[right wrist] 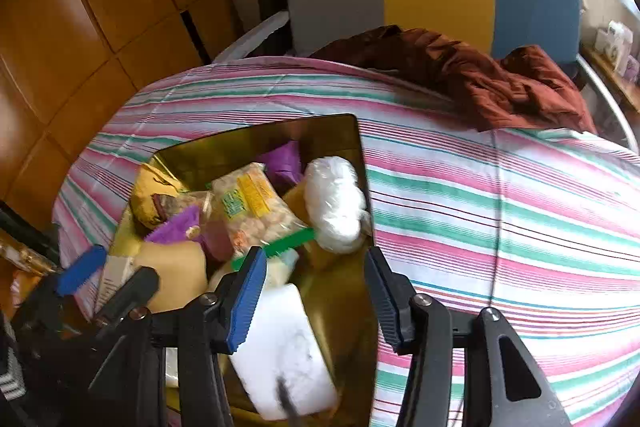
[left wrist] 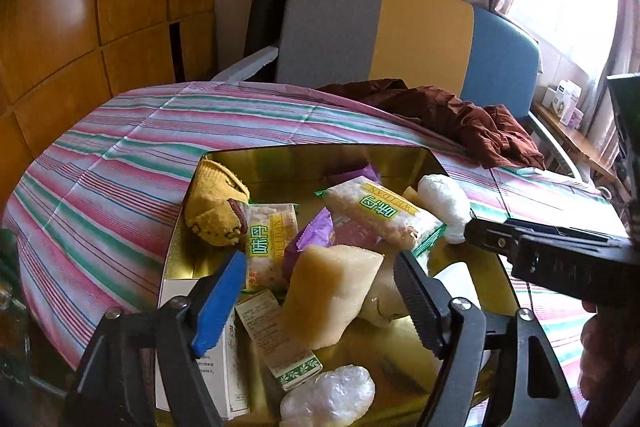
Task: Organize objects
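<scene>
Inside the gold tin (left wrist: 320, 151), squarely between the jaws of the left claw (left wrist: 320, 261): a pale yellow block (left wrist: 332, 291). Leans tilted on a heap of other goods, with its near end propped over a small printed box (left wrist: 276, 335). Seems to run its long axis more along the fingers than across them, so offers its narrow sides to the pads. Shows clear gaps on both sides; stands wide, then, that left claw, gripping nothing. Counts, by judgement, as already stowed, needing only a straight pull back and up without nudging the block.

Further right, at the near corner of the tin: a white block (right wrist: 284, 351), directly below the right claw (right wrist: 316, 255). Stands partly parted there, with no pad seen pressing on anything. Puts the right hand nearer to this white block and to the white wrapped bundle (right wrist: 336, 203) against the tin's right wall, and the left hand nearer to the yellow block.

Beyond these, toward the far wall of the tin: snack packets (left wrist: 380, 211) with green and yellow labels, piled crosswise. Around the tin: a striped cloth (left wrist: 100, 167), with a crumpled brown garment (left wrist: 460, 115) well apart at its far edge, before a three-coloured chair back (left wrist: 400, 35).
</scene>
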The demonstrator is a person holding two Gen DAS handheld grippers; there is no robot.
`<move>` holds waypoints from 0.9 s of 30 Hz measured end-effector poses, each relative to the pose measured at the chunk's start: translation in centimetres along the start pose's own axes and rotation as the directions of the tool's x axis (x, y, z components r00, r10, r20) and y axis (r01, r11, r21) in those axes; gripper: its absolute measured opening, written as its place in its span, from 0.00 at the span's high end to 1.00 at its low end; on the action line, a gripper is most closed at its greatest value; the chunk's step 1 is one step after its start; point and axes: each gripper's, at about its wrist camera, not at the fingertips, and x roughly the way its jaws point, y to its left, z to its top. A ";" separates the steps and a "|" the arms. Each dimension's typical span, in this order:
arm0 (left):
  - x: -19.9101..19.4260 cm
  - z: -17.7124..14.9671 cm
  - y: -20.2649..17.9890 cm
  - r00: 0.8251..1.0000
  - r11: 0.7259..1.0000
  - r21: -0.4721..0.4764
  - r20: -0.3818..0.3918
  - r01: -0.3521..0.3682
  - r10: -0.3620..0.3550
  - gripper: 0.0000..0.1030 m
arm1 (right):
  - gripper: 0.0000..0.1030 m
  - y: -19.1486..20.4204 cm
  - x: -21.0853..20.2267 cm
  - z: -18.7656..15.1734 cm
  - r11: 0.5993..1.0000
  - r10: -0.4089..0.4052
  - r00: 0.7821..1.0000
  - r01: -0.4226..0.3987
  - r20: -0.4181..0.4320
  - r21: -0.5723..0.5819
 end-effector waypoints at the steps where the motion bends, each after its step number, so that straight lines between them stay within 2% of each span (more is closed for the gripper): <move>1: -0.2 0.0 0.1 1.000 1.000 -0.001 0.003 0.001 -0.001 0.22 | 0.45 0.0 -0.3 -0.3 1.000 -0.015 1.000 0.015 0.010 -0.003; 4: -1.0 -0.2 0.4 1.000 1.000 -0.017 0.016 -0.002 0.003 0.15 | 0.44 0.3 -1.3 -1.4 0.997 -0.072 0.996 0.073 0.047 -0.012; 7: -2.0 -0.4 1.0 0.999 0.999 -0.030 0.034 -0.020 0.021 0.09 | 0.30 0.6 -2.2 -2.7 0.993 -0.117 0.990 0.118 0.081 -0.006; 12: -3.8 -1.4 1.8 0.997 0.997 -0.056 0.053 -0.058 0.061 0.01 | 0.29 1.3 -3.6 -5.0 0.984 -0.176 0.974 0.178 0.143 -0.001; 19: -5.6 -3.1 2.2 0.994 0.994 -0.078 0.060 -0.082 0.087 0.00 | 0.29 1.5 -4.6 -6.2 0.984 -0.177 0.970 0.181 0.167 -0.008; 27: -7.1 -3.0 2.2 0.991 0.989 -0.113 0.087 -0.092 0.102 0.00 | 0.29 2.1 -5.5 -6.6 0.986 -0.158 0.970 0.165 0.183 -0.022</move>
